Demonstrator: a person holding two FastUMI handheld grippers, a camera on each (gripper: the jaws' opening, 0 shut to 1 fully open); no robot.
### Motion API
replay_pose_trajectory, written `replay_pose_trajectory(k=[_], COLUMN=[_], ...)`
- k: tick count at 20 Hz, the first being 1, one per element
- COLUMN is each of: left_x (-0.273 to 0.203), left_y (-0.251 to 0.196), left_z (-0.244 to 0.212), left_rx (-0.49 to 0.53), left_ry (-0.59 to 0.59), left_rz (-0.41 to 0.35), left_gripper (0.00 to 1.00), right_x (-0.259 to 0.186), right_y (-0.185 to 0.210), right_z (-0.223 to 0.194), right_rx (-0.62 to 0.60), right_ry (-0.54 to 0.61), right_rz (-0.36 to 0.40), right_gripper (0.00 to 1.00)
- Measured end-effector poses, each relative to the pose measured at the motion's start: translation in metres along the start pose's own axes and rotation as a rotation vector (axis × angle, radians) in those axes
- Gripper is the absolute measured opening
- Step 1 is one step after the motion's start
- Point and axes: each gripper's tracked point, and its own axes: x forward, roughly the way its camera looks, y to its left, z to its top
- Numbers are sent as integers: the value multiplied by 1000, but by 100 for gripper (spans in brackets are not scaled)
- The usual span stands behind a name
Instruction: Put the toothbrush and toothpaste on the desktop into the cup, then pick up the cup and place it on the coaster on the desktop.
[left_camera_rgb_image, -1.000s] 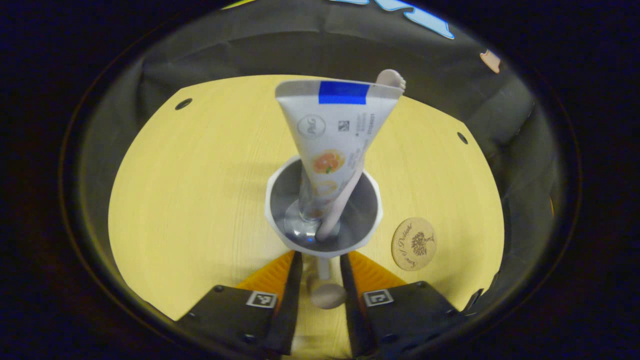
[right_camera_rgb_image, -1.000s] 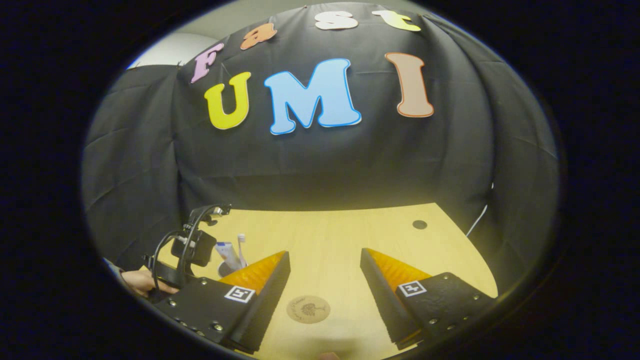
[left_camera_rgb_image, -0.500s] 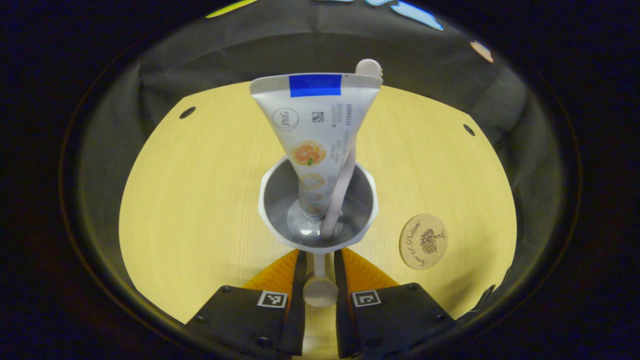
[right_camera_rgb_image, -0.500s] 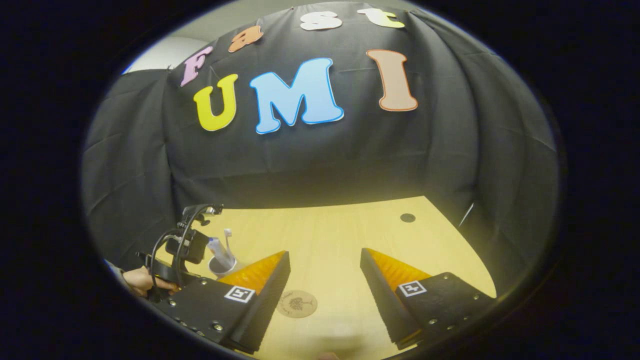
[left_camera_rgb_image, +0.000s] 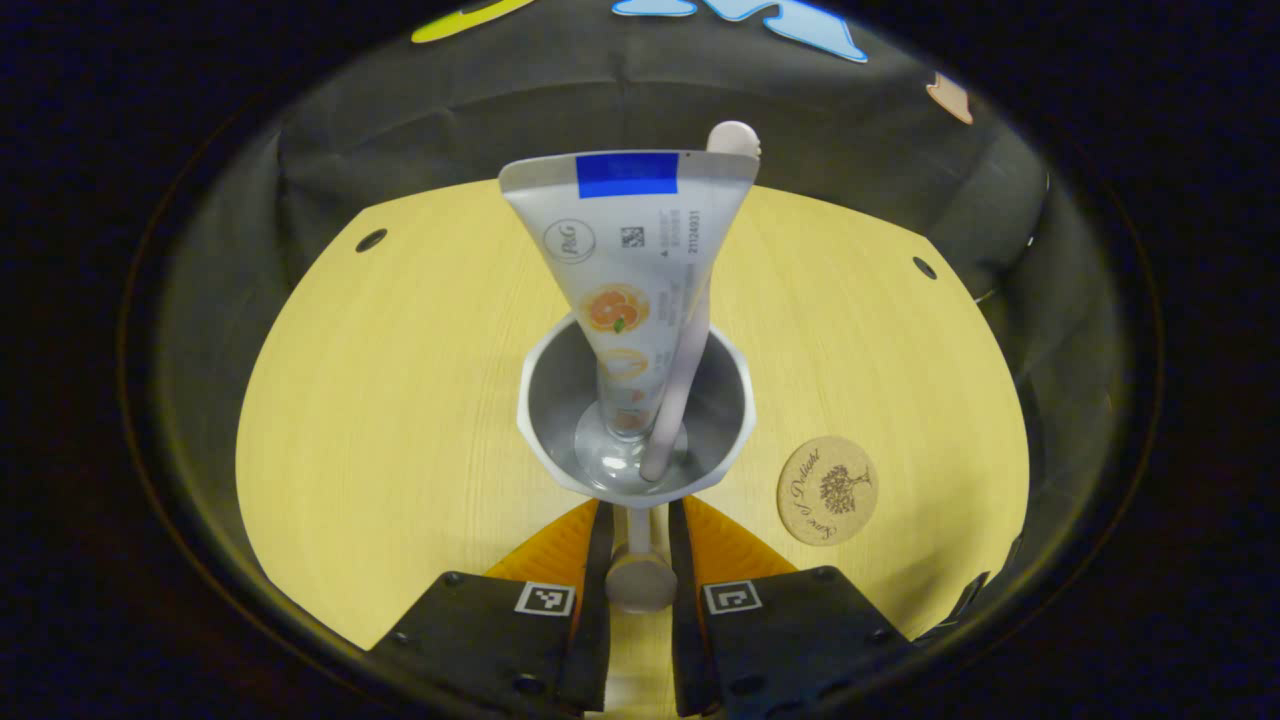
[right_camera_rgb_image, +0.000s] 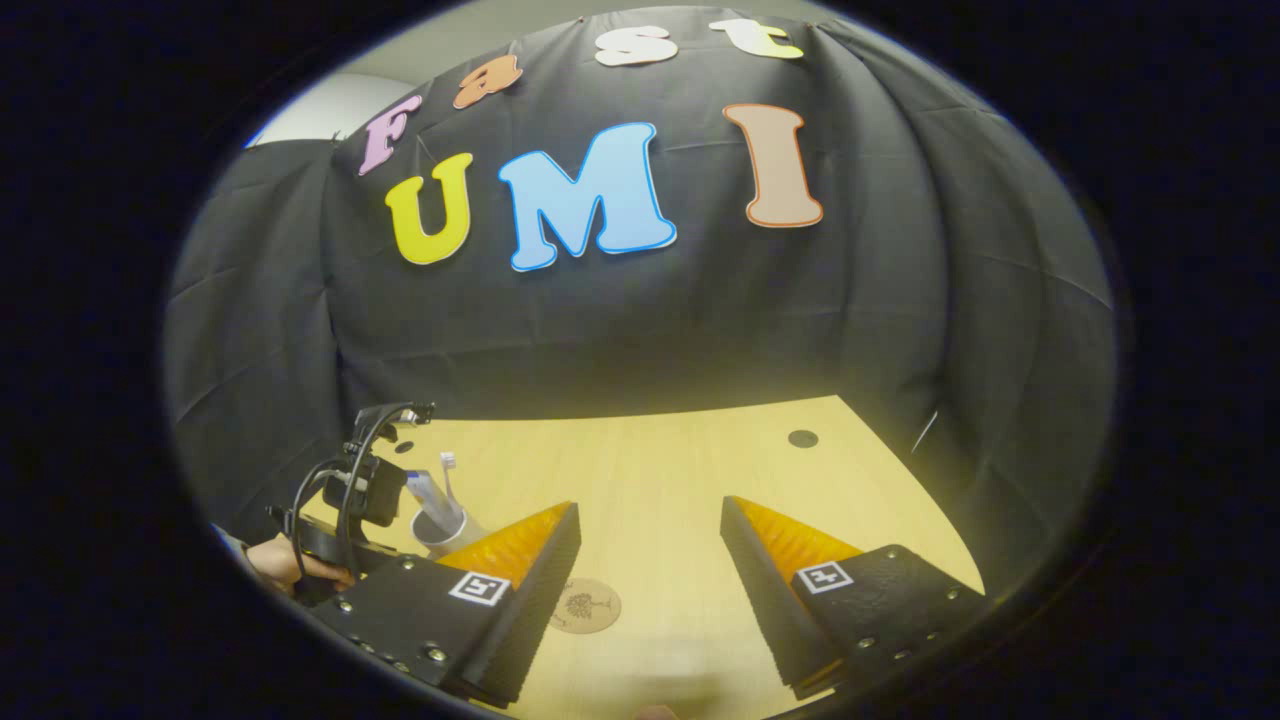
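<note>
1. Jaws on the left gripper (left_camera_rgb_image: 637, 545) are nearly closed, both fingers pinching the cup's handle (left_camera_rgb_image: 640, 580) between them. Grip looks set, on the handle only, not on the cup body.
2. Right gripper (right_camera_rgb_image: 650, 545) hangs with jaws wide apart, nothing between them, bare desktop (right_camera_rgb_image: 660, 470) ahead of it. In its view the left gripper (right_camera_rgb_image: 370, 490) and the hand (right_camera_rgb_image: 275, 560) holding it sit far left, at the cup (right_camera_rgb_image: 440, 528).
3. Cup (left_camera_rgb_image: 635, 410) sits dead ahead of the left gripper, mouth open toward the camera. Can't tell from these views whether its base is on the desktop or just off it.
4. Toothpaste (left_camera_rgb_image: 630, 260) stands in the cup cap-down, wide crimped end up and leaning toward the far side. Toothbrush (left_camera_rgb_image: 690, 340) is in the cup too, handle end at the bottom, head (left_camera_rgb_image: 733, 137) poking up behind the tube's top edge.
5. Coaster (left_camera_rgb_image: 827, 490) lies flat on the desktop just right of the cup, apart from it, nothing on it. From the right gripper view the coaster (right_camera_rgb_image: 585, 605) is near, between that gripper's fingers and right of the cup.
6. Status, my read: both items are in the cup, so that part stands as the task wants. What's left is the cup onto the coaster. With the handle clamped, this looks like the carry stage.
7. Risk: tall tube makes the load top-heavy, and a handle-only grip lets the cup swing. Keep it level on the short move right.
</note>
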Motion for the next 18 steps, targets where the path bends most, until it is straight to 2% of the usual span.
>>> replay_pose_trajectory(k=[9,18], left_x=[-9,-13], left_y=[-66,-125], left_z=[-5,-36], left_rx=[85,160], left_ry=[9,66], left_rz=[-79,-133], left_gripper=[32,32], right_x=[-2,-9], right_y=[-12,-35], right_z=[4,4], right_rx=[3,34], right_ry=[-14,-16], right_rz=[-21,-36], right_gripper=[89,88])
